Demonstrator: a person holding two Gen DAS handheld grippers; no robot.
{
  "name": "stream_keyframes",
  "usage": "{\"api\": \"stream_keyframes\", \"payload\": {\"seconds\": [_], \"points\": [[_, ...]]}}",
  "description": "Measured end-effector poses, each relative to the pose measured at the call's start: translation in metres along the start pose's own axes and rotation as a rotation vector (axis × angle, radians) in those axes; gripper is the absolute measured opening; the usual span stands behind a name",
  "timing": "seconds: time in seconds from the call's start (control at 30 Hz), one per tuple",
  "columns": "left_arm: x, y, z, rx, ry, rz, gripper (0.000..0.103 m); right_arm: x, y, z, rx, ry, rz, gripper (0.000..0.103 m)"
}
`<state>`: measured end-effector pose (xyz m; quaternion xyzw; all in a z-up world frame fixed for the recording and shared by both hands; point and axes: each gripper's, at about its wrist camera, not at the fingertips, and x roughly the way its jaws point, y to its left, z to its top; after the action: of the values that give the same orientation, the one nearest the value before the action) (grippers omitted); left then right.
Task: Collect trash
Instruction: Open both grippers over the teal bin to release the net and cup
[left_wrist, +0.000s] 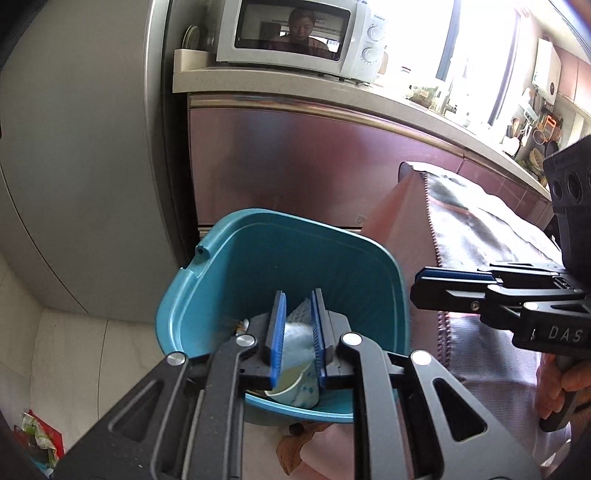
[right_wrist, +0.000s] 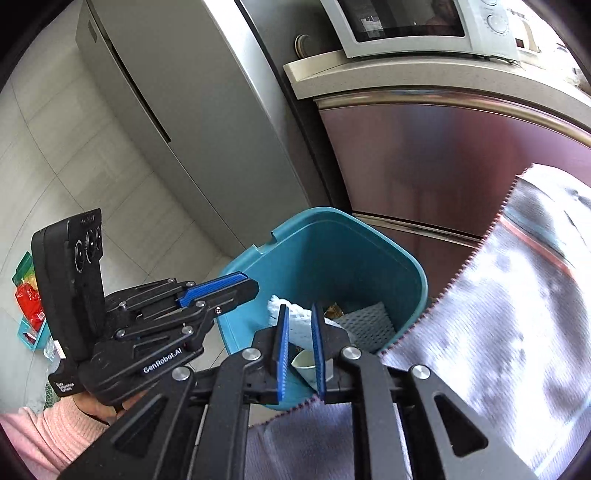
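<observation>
A teal trash bin (left_wrist: 258, 251) stands on the floor beside the table; it also shows in the right wrist view (right_wrist: 332, 254). Inside lie a white paper cup (left_wrist: 295, 387), white crumpled tissue (right_wrist: 299, 321), a grey foam net (right_wrist: 365, 321) and a brown scrap (right_wrist: 334, 310). My left gripper (left_wrist: 298, 325) hovers over the bin's near rim, jaws a little apart with nothing between them. My right gripper (right_wrist: 300, 339) hovers over the bin from the table side, jaws a little apart and empty. Each gripper shows in the other's view, the left (right_wrist: 221, 286) and the right (left_wrist: 436, 280).
A grey cloth with a fringed edge (right_wrist: 498, 332) covers the table on the right. A silver fridge (left_wrist: 74, 166) stands left, and a maroon cabinet (left_wrist: 314, 158) with a microwave (left_wrist: 299, 33) behind the bin. Colourful packages (right_wrist: 27, 299) lie on the floor at left.
</observation>
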<state>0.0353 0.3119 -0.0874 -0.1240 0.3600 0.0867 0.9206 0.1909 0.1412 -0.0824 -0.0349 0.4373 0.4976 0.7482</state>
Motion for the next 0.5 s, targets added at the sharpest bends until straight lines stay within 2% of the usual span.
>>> {"api": "stream_keyframes", "payload": {"seconds": [0.27, 0.4, 0.5], "points": [[-0.025, -0.035, 0.004, 0.064, -0.075, -0.090, 0.028, -0.048, -0.003, -0.021, -0.033, -0.089, -0.030, 0.022], [-0.040, -0.069, 0.007, 0.131, -0.119, -0.175, 0.037, -0.091, -0.006, -0.037, -0.043, -0.161, -0.069, 0.030], [-0.051, -0.099, 0.006, 0.185, -0.144, -0.244, 0.046, -0.125, -0.013, -0.050, -0.022, -0.219, -0.101, 0.032]]}}
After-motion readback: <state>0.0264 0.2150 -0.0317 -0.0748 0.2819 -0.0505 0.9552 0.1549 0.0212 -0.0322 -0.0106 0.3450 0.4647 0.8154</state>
